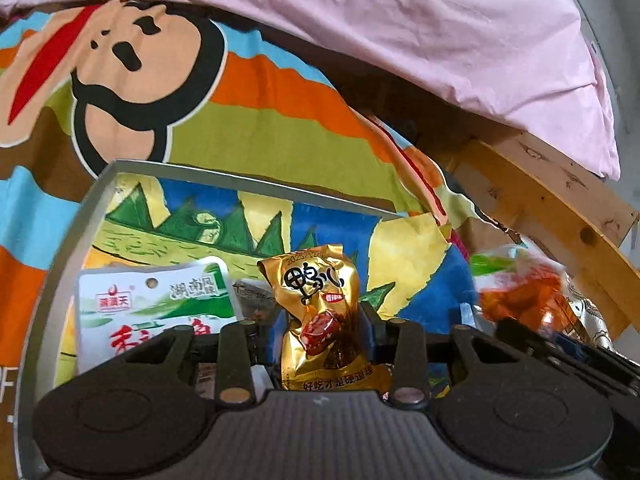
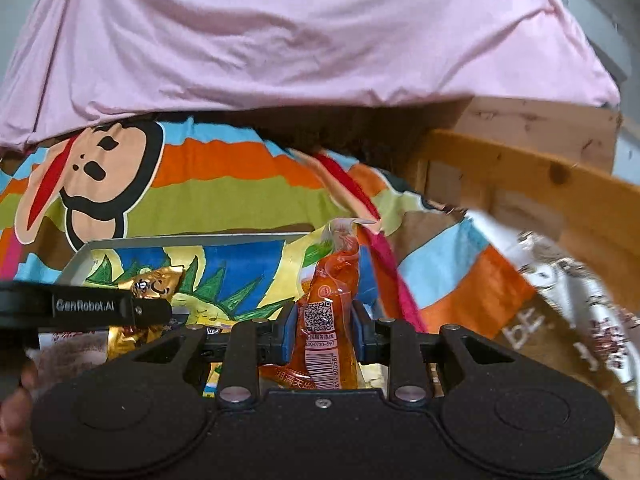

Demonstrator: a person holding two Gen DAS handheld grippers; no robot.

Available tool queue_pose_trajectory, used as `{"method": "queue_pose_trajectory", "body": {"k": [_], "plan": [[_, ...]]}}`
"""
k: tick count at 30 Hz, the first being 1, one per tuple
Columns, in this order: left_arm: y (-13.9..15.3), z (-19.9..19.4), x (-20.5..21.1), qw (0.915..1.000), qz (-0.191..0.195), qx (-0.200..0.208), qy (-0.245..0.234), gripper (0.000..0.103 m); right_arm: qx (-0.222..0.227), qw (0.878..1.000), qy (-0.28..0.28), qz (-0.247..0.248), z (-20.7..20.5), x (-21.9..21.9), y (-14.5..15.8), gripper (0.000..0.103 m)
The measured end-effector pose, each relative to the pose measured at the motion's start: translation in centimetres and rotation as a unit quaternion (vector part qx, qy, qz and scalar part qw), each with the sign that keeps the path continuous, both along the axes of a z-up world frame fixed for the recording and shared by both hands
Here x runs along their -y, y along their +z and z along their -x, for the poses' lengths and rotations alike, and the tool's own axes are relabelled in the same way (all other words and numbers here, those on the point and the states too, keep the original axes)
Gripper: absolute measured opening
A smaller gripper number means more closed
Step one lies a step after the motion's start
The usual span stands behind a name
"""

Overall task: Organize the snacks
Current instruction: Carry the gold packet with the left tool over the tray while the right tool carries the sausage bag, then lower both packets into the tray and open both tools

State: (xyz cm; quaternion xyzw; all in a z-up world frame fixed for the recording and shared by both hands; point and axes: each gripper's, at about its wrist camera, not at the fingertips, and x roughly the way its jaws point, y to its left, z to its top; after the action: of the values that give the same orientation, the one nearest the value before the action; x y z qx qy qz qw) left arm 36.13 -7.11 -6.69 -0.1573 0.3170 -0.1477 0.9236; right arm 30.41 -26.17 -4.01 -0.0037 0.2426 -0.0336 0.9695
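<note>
Two grippers, left (image 1: 320, 320) clenched on a gold packet (image 1: 320, 312), right (image 2: 324, 328) on an orange packet (image 2: 328, 320), hang over the tray's (image 1: 92, 200) near edge, likely for sorting.

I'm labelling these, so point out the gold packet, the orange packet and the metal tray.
gold packet (image 1: 316, 312): left wrist view, printed front.
orange packet (image 2: 326, 312): right wrist view, label.
metal tray (image 1: 256, 186): left wrist view, far rim.

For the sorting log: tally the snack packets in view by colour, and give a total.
Gold: 1, the gold packet held in the left gripper.
Orange-red: 1, the orange packet held in the right gripper.
White and green: 1, the white packet lying in the grey tray.
Total: 3 snack packets.
</note>
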Motion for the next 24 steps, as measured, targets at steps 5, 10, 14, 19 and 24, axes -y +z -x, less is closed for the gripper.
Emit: {"method": "queue_pose_trajectory", "body": {"k": [5,10,14,19,24], "plan": [[-0.4,-0.4,0.8,0.9996,-0.026,0.004,-0.006,0.041,-0.018,1.0,-0.011,0.016,-1.0,-0.7,-1.2,0.03],[-0.9,-0.5,1.4,0.999,-0.044,0.001,-0.005,0.042,-0.033,0.998,-0.011,0.046,-1.1,-1.4,-2.7,0.033],[-1.0,-0.6,1.4,0.9989,-0.047,0.002,-0.008,0.043,-0.036,0.998,-0.016,0.041,-1.2,-1.1,-3.0,0.032],[-0.9,-0.5,1.6,0.9986,-0.051,0.003,-0.012,0.046,-0.032,0.999,-0.015,0.04,-1.1,-1.0,-2.8,0.034],[-0.9,-0.6,1.6,0.9988,-0.046,-0.001,-0.016,0.049,-0.029,0.999,-0.018,0.035,-0.8,-0.9,-2.5,0.047]]}}
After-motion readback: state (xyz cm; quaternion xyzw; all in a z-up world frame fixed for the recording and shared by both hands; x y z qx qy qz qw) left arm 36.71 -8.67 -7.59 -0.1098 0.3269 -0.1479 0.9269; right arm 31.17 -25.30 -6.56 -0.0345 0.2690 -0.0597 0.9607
